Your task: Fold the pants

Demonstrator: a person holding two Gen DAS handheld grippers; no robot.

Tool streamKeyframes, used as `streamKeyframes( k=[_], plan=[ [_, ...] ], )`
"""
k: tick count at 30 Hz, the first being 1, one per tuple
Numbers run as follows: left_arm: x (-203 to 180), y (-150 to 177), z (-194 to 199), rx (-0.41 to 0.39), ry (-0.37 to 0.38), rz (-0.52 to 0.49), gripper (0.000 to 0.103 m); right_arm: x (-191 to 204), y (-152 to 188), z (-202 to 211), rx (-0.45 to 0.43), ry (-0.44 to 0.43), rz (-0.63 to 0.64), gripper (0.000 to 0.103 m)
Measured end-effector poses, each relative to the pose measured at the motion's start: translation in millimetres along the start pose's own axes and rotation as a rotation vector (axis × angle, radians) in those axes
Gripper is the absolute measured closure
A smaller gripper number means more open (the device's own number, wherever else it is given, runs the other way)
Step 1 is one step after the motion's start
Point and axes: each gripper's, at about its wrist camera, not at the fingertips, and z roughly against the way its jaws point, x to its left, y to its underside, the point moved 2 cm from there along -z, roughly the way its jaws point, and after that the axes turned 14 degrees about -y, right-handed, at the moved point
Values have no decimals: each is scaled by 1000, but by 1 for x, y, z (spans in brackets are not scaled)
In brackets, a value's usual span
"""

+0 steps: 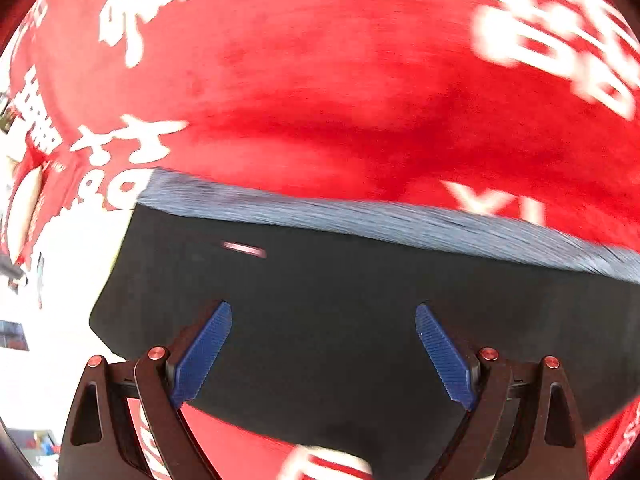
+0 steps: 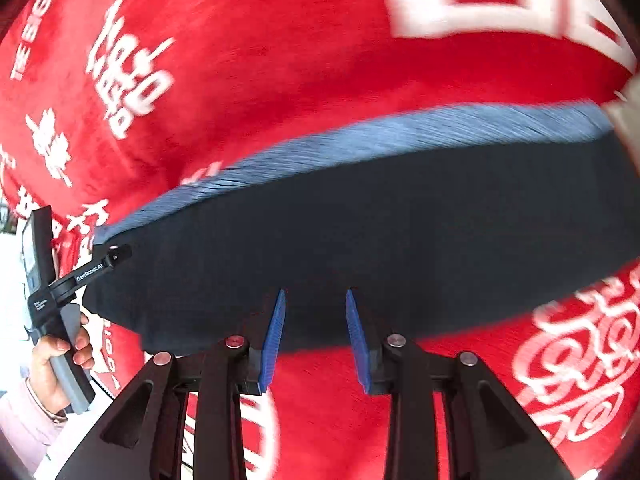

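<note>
One pair of dark pants (image 2: pixel 360 240) lay folded on a red printed cloth (image 2: pixel 280 60). The left gripper (image 1: pixel 323 350) was spread wide and the right gripper (image 2: pixel 315 338) narrowly parted, both empty.

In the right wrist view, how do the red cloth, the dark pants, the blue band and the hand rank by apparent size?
1. red cloth
2. pants
3. blue band
4. hand; it sits at the fisheye edge, so its smallness is partly distortion.

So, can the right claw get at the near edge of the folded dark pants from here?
Probably yes: the right claw stands open over the near edge of the dark folded pants on the red printed blanket, with nothing between.
</note>
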Motion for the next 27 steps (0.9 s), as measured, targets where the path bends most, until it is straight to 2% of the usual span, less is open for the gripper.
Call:
streamKeyframes(
  k=[2, 6, 9, 10, 11, 14, 16, 17, 19, 22, 24, 27],
  plan=[
    [14, -7, -29, 12, -21, 0, 9, 26, -16, -27, 7, -21, 33, 68],
    [28, -26, -72, -15, -83, -48, 9, 62, -46, -74, 11, -48, 89, 68],
    [35, -33, -98, 7, -17, -17, 6, 78, -61, -117, 32, -38, 117, 68],
    [38, -34, -101, -2, -12, -11, 0, 78, -62, -134, 54, -13, 115, 68],
    [40, -36, -104, -24, -12, -25, 0, 77, -62, -141, 65, 13, 116, 69],
    [41, -38, -111, -55, 29, -53, 0, 81, -65, -148, 28, 79, 189, 74],
    [43, -40, -112, -50, 48, -62, 0, 83, -68, -146, 32, 90, 179, 74],
    [46, -40, -112, -43, 48, -63, 0, 84, -69, -144, 37, 85, 162, 70],
    [52, -38, -106, -40, 28, -80, 0, 85, -63, -133, 44, 30, 116, 69],
    [59, -23, -91, -68, 69, -115, 0, 89, -36, -112, 83, -177, 12, 69],
    [63, -11, -86, -81, 55, -148, 0, 97, 0, -101, 126, -316, -55, 68],
    [74, 4, -97, -57, 22, -145, 0, 108, 46, -107, 190, -435, -132, 68]
  ],
)
